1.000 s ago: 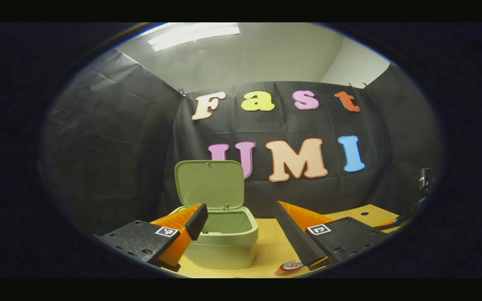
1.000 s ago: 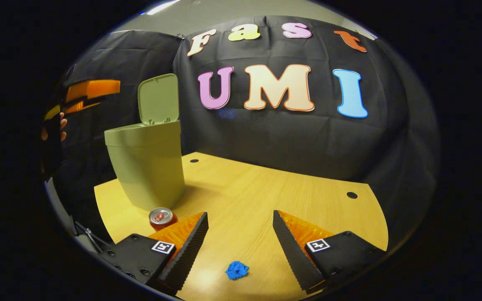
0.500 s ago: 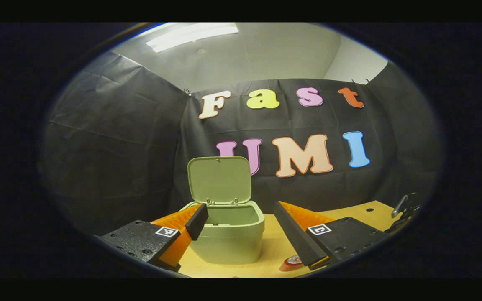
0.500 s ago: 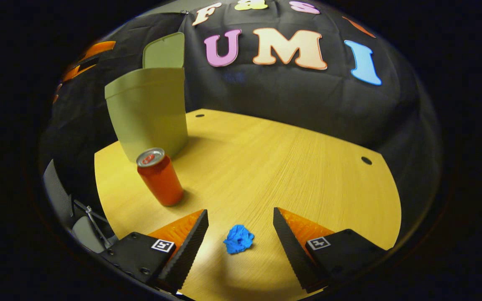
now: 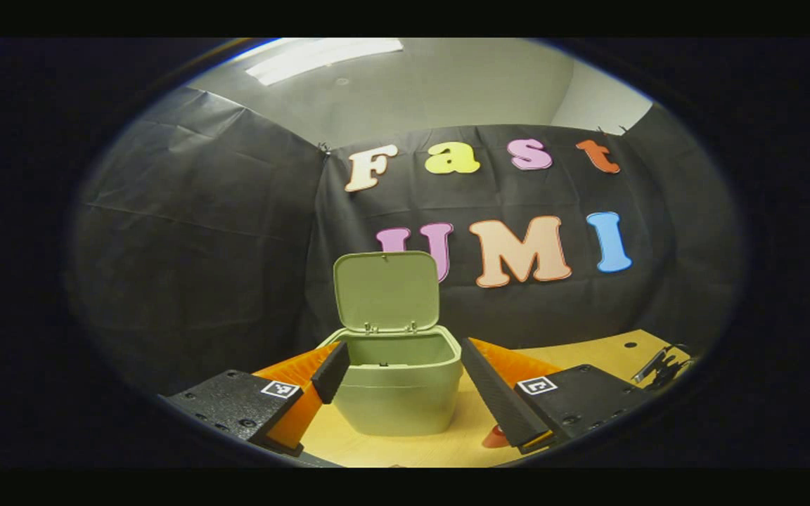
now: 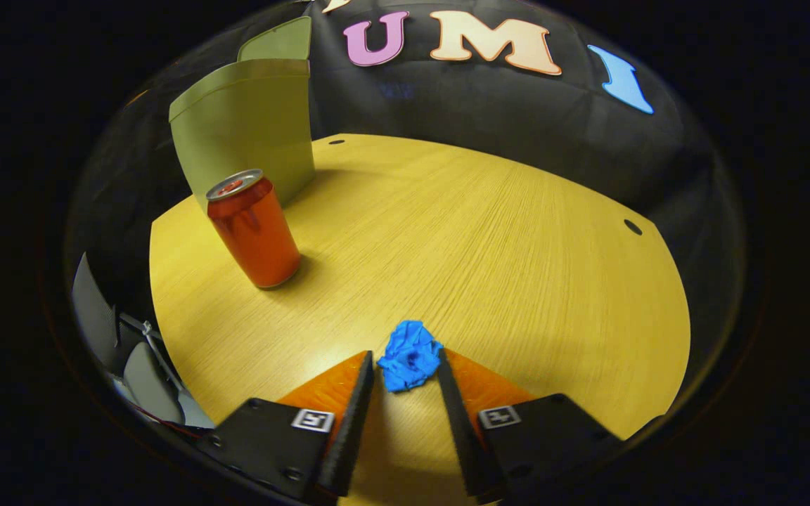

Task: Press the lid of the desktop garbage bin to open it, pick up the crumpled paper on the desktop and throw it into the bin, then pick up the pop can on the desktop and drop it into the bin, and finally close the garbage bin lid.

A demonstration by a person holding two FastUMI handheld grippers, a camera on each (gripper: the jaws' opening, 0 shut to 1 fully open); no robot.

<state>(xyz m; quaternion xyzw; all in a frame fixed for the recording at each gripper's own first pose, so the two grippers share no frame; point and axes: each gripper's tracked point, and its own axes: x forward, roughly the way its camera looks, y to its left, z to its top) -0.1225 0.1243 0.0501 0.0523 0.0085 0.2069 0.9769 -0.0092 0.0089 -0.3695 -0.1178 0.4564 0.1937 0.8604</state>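
So the right tool (image 6: 405, 362) had its fingers pinched in on the small blue crumpled paper ball (image 6: 409, 355), which sat on the light wooden table (image 6: 517, 232). The red pop can (image 6: 254, 228) stood upright beside the olive-green plastic bin (image 5: 399, 383), lid (image 5: 387, 291) flipped up. The left tool (image 5: 405, 365) hung wide open, holding nothing.

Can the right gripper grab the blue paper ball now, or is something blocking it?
Probably yes. The blue paper ball sits right between the tips of the right gripper, whose fingers have closed in around it. Nothing lies between them; the pop can and bin stand well off to the side.
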